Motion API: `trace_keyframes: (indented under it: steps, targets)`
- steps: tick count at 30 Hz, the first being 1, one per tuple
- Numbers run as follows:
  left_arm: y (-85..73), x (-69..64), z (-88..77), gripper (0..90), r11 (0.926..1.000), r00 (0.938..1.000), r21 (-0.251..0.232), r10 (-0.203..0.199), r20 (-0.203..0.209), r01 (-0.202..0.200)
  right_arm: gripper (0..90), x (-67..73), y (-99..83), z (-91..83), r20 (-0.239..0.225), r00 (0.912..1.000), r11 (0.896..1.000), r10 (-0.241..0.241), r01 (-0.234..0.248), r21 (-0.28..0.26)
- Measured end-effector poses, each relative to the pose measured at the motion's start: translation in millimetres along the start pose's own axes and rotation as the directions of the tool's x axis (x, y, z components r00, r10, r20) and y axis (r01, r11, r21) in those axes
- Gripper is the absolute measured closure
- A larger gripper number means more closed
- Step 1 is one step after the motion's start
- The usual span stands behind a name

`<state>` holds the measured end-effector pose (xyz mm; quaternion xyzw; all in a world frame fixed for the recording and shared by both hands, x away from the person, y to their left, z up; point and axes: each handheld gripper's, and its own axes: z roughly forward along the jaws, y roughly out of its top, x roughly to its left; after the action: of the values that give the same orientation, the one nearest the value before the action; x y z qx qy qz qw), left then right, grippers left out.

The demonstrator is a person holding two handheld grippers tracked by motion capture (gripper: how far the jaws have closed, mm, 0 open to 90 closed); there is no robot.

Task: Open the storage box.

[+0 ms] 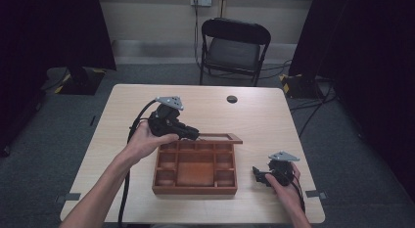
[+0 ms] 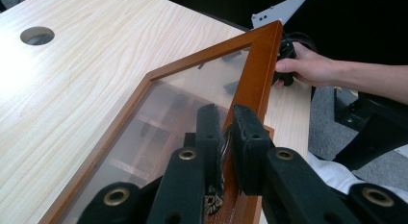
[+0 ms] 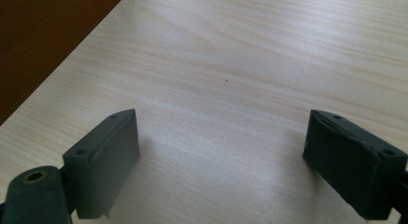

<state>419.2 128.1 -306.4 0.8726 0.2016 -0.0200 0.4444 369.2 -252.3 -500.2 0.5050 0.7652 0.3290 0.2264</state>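
Note:
A brown wooden box (image 1: 195, 190) with several compartments sits on the table near the front middle. Its glass-paned lid (image 1: 221, 138) is raised along the box's far edge. My left gripper (image 1: 195, 134) is shut on the lid's wooden frame. In the left gripper view the jaws (image 2: 226, 119) pinch the frame bar (image 2: 260, 65) from both sides, and the box's compartments show through the glass. My right gripper (image 1: 259, 175) rests low on the table right of the box. Its jaws (image 3: 221, 152) stand open over bare tabletop, and the box's dark side (image 3: 43, 36) lies to their left.
The light wooden table (image 1: 264, 115) has a round cable hole (image 1: 232, 99) near its far edge. A black folding chair (image 1: 235, 47) stands behind the table. Dark curtains hang on both sides. Cables trail on the floor at the right.

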Motion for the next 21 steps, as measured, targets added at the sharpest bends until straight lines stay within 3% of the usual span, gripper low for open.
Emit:
trace_keyframes:
  steps: [21]
  targets:
    - [0.2, -1.0, -0.2, 82.2, 1.0, 1.0, 0.003, 0.002, -0.004, -0.002, 11.1, 0.0, 0.0, 0.0, 0.0, 1.0, 1.0, 0.0, 0.0, 0.0]
